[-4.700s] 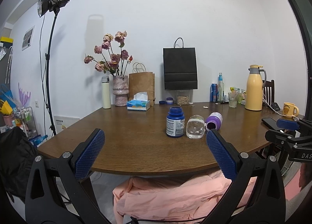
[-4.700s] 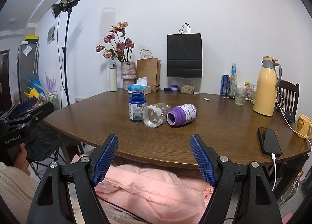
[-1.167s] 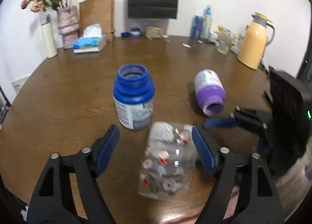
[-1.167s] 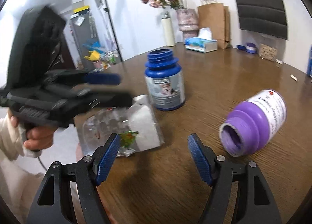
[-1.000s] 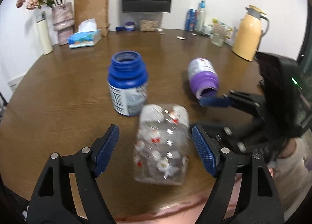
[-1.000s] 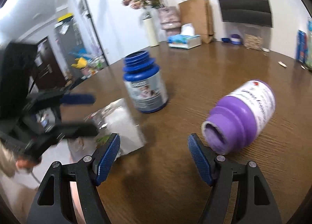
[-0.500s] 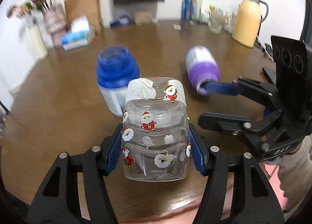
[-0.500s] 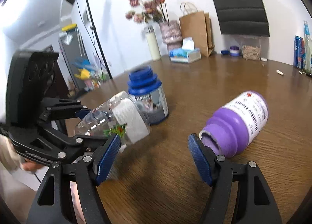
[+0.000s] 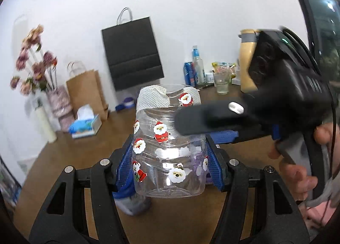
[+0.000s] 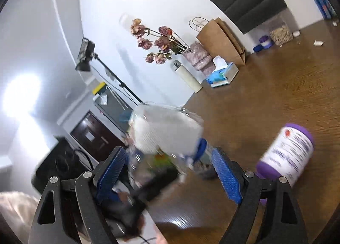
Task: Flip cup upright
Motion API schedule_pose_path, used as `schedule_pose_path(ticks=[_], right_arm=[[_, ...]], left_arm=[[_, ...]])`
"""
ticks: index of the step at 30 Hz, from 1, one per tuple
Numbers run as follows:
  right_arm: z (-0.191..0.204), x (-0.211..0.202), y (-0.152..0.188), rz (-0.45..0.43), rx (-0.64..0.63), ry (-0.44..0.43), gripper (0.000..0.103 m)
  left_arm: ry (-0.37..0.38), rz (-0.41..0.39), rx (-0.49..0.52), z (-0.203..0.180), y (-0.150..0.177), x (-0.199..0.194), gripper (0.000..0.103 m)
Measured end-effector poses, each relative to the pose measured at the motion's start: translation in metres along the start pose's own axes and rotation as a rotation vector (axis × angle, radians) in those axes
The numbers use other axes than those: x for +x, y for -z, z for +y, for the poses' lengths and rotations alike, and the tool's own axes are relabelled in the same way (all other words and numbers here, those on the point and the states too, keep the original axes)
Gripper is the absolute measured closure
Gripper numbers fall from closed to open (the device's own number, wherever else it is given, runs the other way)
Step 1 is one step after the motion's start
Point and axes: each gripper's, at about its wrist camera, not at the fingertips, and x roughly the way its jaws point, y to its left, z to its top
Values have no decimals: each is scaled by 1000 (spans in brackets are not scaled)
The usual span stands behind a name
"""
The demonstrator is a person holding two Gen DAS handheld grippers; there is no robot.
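Observation:
A clear plastic cup (image 9: 167, 144) with Santa stickers and a white taped rim is clamped between the blue pads of my left gripper (image 9: 169, 163), lifted off the wooden table (image 9: 70, 154). My right gripper (image 9: 208, 127) reaches in from the right, one finger across the cup's front. In the right wrist view the blurred cup (image 10: 165, 135) sits between the open fingers of my right gripper (image 10: 170, 169), not touching the pads. A purple bottle (image 10: 286, 156) lies on its side to the right.
A blue bottle (image 9: 131, 199) stands on the table under the cup. At the back stand a flower vase (image 9: 60, 103), tissue box (image 9: 85, 124), brown bag (image 9: 87, 93), black bag (image 9: 132, 61), glass (image 9: 221, 83) and yellow thermos (image 9: 247, 61).
My left gripper closed on the cup, lifted it off the table and tilted it up. My right gripper swung over from the purple bottle and now brackets the cup.

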Motion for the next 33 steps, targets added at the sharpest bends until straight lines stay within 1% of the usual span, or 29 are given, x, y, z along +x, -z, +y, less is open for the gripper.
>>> schedule_pose_path(ticks=[3, 4, 5, 6, 7, 8, 10, 12, 13, 14, 16, 17, 18, 20, 22, 23, 24, 26, 28, 29, 30, 31, 32, 33], right_arm=[[-2, 8, -11, -3, 18, 3, 16], [-4, 10, -14, 4, 35, 2, 23], [-8, 12, -17, 7, 86, -43, 30], [-9, 12, -20, 5, 107, -75, 36], [-8, 12, -22, -6, 103, -60, 36], [-2, 12, -26, -16, 63, -19, 36], [2, 8, -29, -29, 23, 25, 37], [5, 1, -36, -46, 3, 83, 37], [5, -4, -39, -62, -4, 101, 37], [6, -9, -42, -80, -15, 130, 37], [7, -14, -47, -98, -38, 180, 37], [7, -16, -48, -108, -45, 197, 37], [6, -15, -49, -110, -52, 216, 37], [4, -15, -51, -110, -62, 264, 37], [4, -13, -51, -109, -84, 311, 37], [4, -11, -51, -109, -103, 355, 37], [4, -9, -50, -107, -112, 370, 37], [2, -8, -49, -100, -125, 382, 37], [3, -5, -48, -90, -140, 396, 37], [5, -4, -48, -89, -148, 400, 37], [7, -6, -48, -94, -155, 388, 37], [10, -6, -49, -98, -167, 385, 37], [14, -5, -50, -101, -184, 401, 37], [17, -5, -52, -103, -196, 410, 37]], left_arm=[[14, -36, 17, 3, -4, 3, 45], [21, -44, 17, 5, -6, 5, 45], [26, -48, 11, 6, -7, 6, 45], [27, -57, 1, 8, -8, 8, 45], [39, -63, -6, 10, -10, 10, 44], [55, -58, -9, 13, -13, 14, 44], [111, -41, -17, 17, -22, 22, 43], [185, -4, 29, 17, -38, 30, 40], [211, -7, 57, 16, -44, 30, 36], [231, -34, 100, 14, -51, 29, 33], [270, -109, 168, 14, -59, 28, 22], [306, -137, 202, 15, -62, 30, 21], [345, -139, 218, 16, -63, 34, 21], [414, -112, 203, 23, -63, 49, 21], [514, -35, 125, 39, -59, 71, 19], [538, -4, 91, 44, -56, 79, 18], [545, 21, 57, 49, -52, 85, 19], [560, 44, 2, 58, -44, 92, 18], [553, 86, -24, 60, -43, 88, 20], [555, 74, -6, 58, -46, 77, 20], [551, 37, 44, 54, -48, 65, 19], [533, -35, 124, 50, -51, 51, 18], [517, -77, 187, 45, -55, 45, 16], [511, -100, 248, 43, -55, 44, 10]])
